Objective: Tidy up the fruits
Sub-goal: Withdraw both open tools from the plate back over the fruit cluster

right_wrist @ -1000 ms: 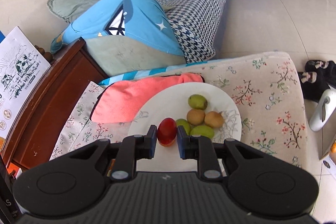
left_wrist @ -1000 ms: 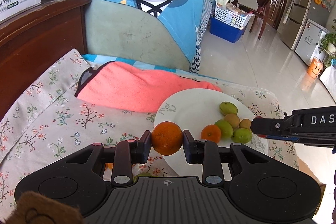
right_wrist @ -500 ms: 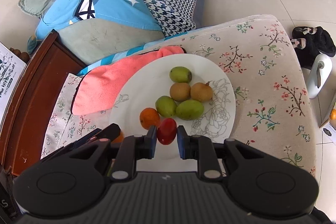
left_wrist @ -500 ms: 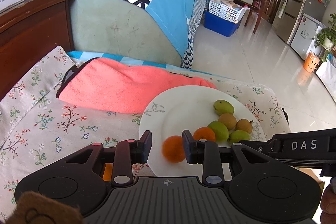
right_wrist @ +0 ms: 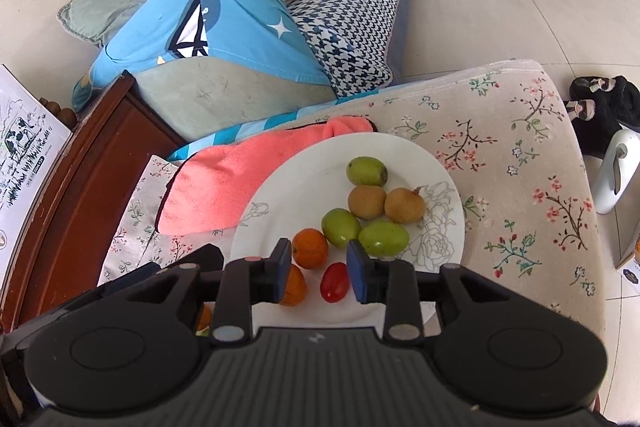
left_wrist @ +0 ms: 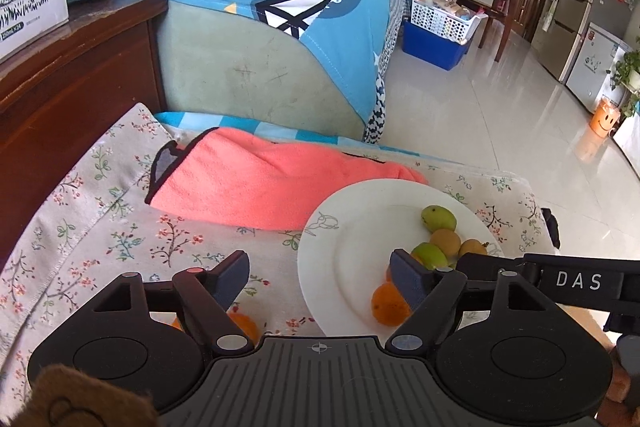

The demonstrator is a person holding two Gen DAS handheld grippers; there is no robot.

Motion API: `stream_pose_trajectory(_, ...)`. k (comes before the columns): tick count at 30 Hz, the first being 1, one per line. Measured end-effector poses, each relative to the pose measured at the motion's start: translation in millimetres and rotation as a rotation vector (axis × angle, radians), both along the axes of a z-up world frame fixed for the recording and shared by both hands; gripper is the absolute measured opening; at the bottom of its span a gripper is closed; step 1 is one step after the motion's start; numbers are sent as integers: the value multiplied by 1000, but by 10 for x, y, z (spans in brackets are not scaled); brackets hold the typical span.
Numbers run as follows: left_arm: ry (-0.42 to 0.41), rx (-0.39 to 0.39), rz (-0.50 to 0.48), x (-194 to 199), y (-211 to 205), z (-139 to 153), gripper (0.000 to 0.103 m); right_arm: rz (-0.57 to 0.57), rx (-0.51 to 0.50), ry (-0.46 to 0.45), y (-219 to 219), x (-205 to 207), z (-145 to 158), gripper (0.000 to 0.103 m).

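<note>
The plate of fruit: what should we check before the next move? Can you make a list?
1. Left tool let go of its orange: ok, jaws have just opened, orange lies on the plate.
2. Right tool released the red fruit: ok, jaws have just been opening, pads clear of it.
3. Fruit staying on the plate: ok.
4. Fruit left off the plate: not ok, an orange piece sits on the flowered cloth.
5. The tools clear of each other: cannot tell.
</note>
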State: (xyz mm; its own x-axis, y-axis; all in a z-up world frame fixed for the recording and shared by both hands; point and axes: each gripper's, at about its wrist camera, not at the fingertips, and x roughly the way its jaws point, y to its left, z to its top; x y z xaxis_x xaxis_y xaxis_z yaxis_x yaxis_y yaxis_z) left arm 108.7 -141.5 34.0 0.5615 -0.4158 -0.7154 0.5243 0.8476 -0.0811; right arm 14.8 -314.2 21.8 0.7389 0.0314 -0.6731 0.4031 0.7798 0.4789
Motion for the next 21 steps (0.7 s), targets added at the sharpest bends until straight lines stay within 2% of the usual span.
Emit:
stream_pose_trajectory(2, -30, 31, -2, -5, 53, 45, 81, 9, 1, -4, 13, 1, 5, 34)
stream_pose_trajectory(5, -35, 25, 15, 26, 166, 100, 83, 25, 1, -5, 41, 13, -1, 34)
stream_pose_trajectory(9, 2, -2, 31, 95, 310, 139, 83, 48, -4, 2, 92, 33, -18, 35)
stream_pose_trajectory(13, 13, 19, 57, 149, 416, 140, 83, 71, -31, 12, 159, 53, -22, 40)
stream_pose_trajectory(18, 47, 34, 89, 230, 562, 106, 83, 124, -65, 9, 276, 77, -10, 41)
stream_pose_trajectory(21, 86, 15, 115, 305, 689, 91, 83, 170, -91, 7, 385, 80, -16, 41)
